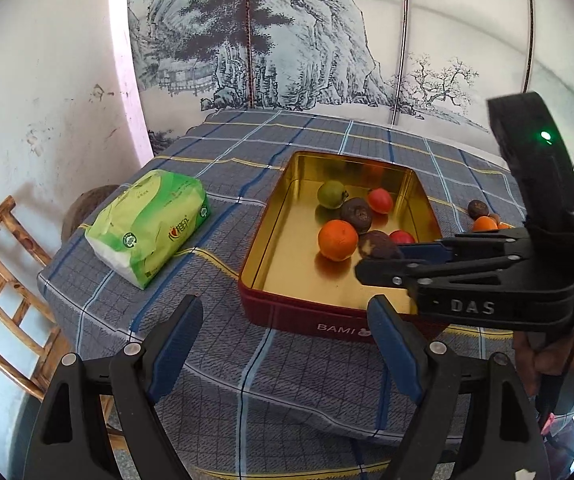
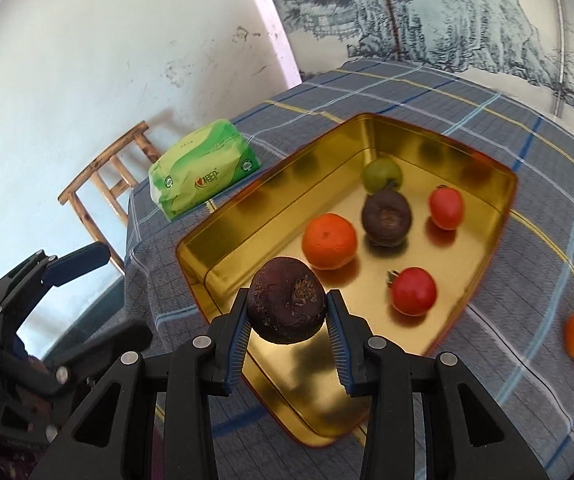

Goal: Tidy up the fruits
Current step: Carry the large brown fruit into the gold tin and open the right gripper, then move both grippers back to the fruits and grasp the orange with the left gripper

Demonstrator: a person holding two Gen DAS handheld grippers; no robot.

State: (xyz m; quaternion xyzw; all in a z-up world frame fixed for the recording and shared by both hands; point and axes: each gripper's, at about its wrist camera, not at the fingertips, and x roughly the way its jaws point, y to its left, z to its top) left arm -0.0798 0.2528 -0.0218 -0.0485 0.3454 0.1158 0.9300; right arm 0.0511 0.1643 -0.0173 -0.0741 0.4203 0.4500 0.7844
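A dark brown, rough-skinned round fruit (image 2: 285, 306) is clamped between the blue pads of the right gripper (image 2: 287, 316), held above the near end of the gold-lined rectangular metal tin with red outer walls (image 1: 287, 304). Inside the tin lie an orange (image 2: 329, 241), another dark brown fruit (image 2: 386, 218), two red tomatoes (image 2: 413, 291) and a green fruit (image 2: 382, 174). The left gripper (image 1: 283, 340) hangs open and empty over the plaid tablecloth (image 1: 223, 360) at the table's near edge. A green tissue pack (image 1: 151, 220) lies near the table's left edge.
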